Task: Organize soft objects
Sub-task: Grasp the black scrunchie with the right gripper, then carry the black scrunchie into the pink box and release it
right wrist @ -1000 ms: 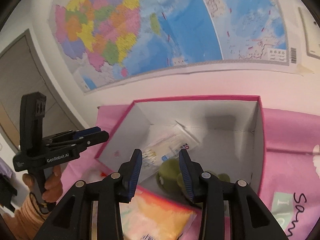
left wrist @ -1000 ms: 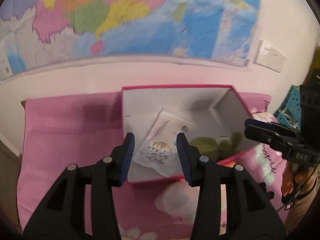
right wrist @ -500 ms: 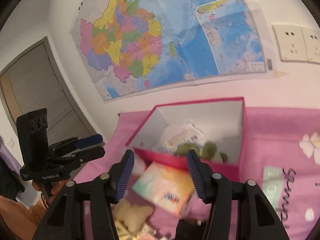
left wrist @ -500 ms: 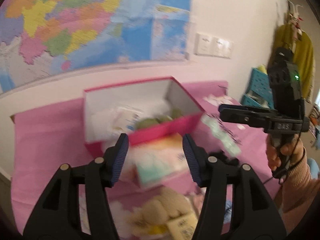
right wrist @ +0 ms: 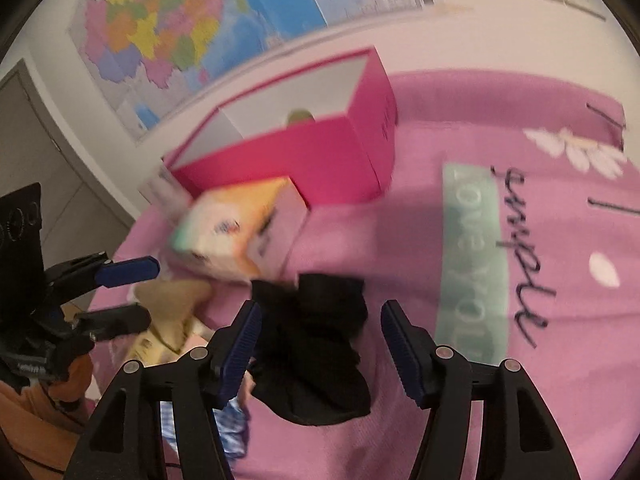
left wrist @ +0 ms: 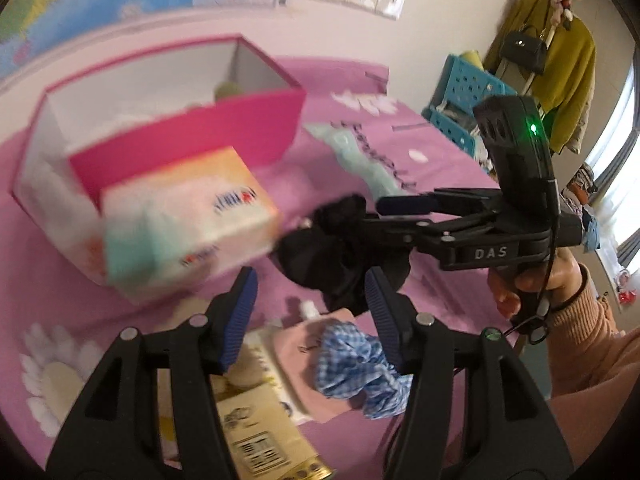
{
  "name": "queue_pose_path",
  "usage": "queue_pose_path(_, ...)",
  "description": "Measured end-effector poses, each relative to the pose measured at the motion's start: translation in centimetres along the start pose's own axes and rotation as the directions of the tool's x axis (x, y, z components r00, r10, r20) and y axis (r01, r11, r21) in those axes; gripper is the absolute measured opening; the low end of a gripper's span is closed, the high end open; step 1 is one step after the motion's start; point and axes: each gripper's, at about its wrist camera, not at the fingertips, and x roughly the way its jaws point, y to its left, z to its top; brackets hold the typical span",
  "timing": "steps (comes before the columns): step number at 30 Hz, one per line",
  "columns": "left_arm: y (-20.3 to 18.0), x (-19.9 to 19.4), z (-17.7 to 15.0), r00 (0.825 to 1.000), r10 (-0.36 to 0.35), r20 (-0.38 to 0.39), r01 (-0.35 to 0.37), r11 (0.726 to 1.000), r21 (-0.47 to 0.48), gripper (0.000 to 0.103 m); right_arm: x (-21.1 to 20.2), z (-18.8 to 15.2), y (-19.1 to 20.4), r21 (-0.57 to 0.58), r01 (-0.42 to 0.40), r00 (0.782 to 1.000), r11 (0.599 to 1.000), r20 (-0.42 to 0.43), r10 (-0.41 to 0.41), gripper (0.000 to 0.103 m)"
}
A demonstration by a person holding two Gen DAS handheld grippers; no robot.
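Two tools (left wrist: 310,312) (right wrist: 320,340) gaping, empty, over pink bedsheet (right wrist: 500,320); map (right wrist: 160,20) on wall.

Tissue pack (left wrist: 188,220) crowding box (left wrist: 192,140) front

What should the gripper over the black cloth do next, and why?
Probably lower the right gripper and close on the black cloth. Its jaws have just been opening and stand on either side of the cloth without pinching it, and the pink box behind is open on top.
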Motion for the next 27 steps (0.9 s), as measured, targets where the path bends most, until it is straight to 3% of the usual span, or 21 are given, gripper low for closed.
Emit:
queue_pose_path(5,-0.5,1.9,-0.4,0.998,-0.038,-0.058,0.038,0.999,-0.012,0.058,2.0,-0.3,-0.7,0.016,-0.022,0.999,1.0,-0.031,0.023,0.062)
queue_pose_path(8,-0.4,3.0,-0.3,0.994,-0.059,-0.091,0.056,0.998,-0.032,0.058,2.7,-0.3,-1.1,0.036,-0.042,0.998,0.998,-0.044,0.043,0.046)
queue_pose_path(10,-0.4,3.8,-0.1,0.991,-0.072,-0.109,0.068,0.997,-0.043,0.058,2.8,-0.4,-1.3,0.044,-0.052,0.997,0.998,-0.047,0.054,0.028)
queue_pose_path(13,-0.6,4.6,0.2,0.988,-0.078,-0.131,0.072,0.996,-0.049,0.058,2.7,-0.5,-1.0,0.036,-0.061,0.997,0.997,-0.043,0.063,0.021)
queue_pose_path(21,-0.5,4.5,1.1,0.986,-0.113,-0.123,0.103,0.991,-0.082,0.057,0.1,0.1,0.1,0.044,-0.184,0.982,0.982,0.051,0.182,0.015)
queue_pose_path(24,-0.2,3.5,1.4,0.986,-0.137,-0.096,0.129,0.988,-0.089,0.044,-1.1,0.7,1.0,0.029,-0.223,0.972,0.974,0.081,0.22,0.014)
queue_pose_path(27,0.2,2.2,2.1,0.989,-0.133,-0.057,0.128,0.987,-0.093,0.042,-2.2,1.4,2.2,-0.004,-0.244,0.964,0.97,0.11,0.243,0.014)
